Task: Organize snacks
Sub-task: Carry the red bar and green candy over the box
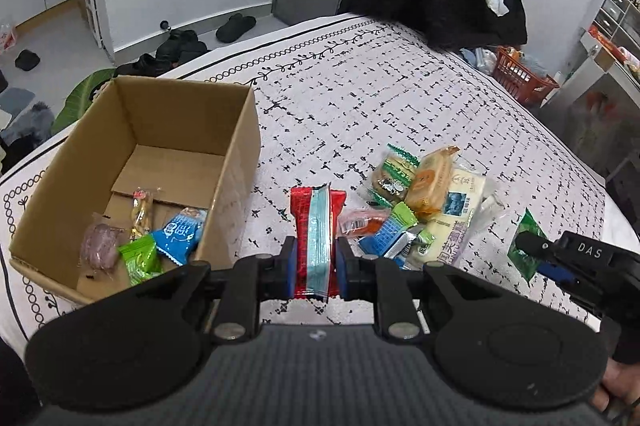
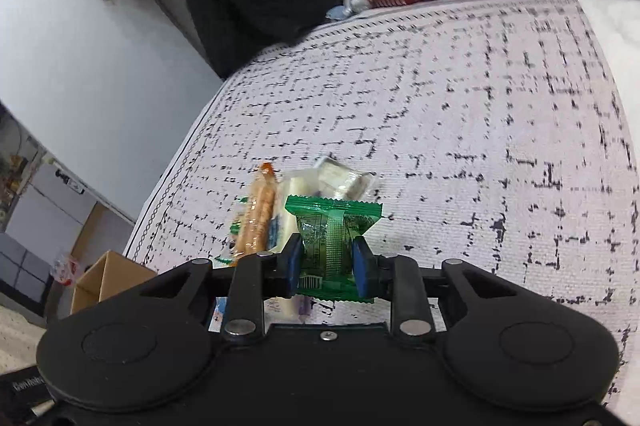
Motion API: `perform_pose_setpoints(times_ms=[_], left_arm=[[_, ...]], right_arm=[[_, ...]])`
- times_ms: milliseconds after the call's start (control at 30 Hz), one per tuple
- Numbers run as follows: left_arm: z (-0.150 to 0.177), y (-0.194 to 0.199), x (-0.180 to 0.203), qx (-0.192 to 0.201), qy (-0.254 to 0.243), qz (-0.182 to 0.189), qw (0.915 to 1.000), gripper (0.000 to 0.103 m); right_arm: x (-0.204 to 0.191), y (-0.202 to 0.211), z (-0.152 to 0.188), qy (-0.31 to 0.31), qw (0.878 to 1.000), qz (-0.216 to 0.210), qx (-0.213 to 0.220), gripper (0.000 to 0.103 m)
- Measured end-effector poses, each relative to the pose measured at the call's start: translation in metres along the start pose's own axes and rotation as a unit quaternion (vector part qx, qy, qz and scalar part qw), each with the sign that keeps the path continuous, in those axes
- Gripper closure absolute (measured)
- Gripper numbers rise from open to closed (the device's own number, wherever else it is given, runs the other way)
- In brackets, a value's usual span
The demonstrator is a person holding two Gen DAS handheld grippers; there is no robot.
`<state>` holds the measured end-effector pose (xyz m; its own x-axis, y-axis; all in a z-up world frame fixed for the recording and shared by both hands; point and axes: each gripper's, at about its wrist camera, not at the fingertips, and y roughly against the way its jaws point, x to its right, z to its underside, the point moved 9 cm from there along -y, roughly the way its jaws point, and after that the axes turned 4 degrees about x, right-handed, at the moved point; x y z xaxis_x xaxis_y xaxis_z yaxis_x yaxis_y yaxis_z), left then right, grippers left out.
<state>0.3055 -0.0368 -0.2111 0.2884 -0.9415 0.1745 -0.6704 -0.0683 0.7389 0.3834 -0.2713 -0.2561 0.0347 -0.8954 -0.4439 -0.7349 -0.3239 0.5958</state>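
Looking along the left gripper (image 1: 316, 262), the left wrist view shows its blue pads pressed on a red packet with a pale blue stripe (image 1: 317, 238); the packet's long axis runs straight away from the camera, in line with the fingers. Print on it is too small to read. To the left, an open cardboard box (image 1: 240, 129) sits on the patterned tablecloth (image 1: 400, 85) with a few snacks inside, among them a blue packet with white Chinese characters (image 1: 182, 234) and a light green packet (image 1: 140, 258). Right of the red packet lies a loose heap of snacks (image 1: 424, 201), its white packet bearing Chinese print. At the far right, the right gripper (image 1: 532, 250) carries the letters "DAS".

From the right wrist view, the right gripper (image 2: 326, 262) is clamped narrowly on a dark green packet (image 2: 330, 234), crimped end pointing away; a barcode shows near its close edge, the text illegible. Just behind it lie an orange biscuit packet (image 2: 260, 214) and white wrappers.
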Motion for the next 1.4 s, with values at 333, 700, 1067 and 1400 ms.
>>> perform_pose_setpoints(times_ms=[333,700,1067,1400], left_arm=[[-0.013,0.023,-0.007,0.033,0.0,0.022,0.9992,0.084],[-0.029,0.033,-0.027,0.052,0.021,0.031,0.9979,0.084],[-0.046,0.041,-0.056,0.065,0.044,0.034,0.9964,0.084],[-0.052,0.036,-0.089,0.051,0.08,0.034,0.9949,0.084]], right_arm=[[-0.037,0.021,-0.001,0.063,0.998,-0.006,0.01,0.077],[-0.095,0.04,0.008,0.081,0.996,-0.037,-0.003,0.077],[-0.149,0.046,0.012,0.101,0.994,-0.046,0.006,0.077],[-0.184,0.035,0.032,0.132,0.99,-0.042,-0.011,0.077]])
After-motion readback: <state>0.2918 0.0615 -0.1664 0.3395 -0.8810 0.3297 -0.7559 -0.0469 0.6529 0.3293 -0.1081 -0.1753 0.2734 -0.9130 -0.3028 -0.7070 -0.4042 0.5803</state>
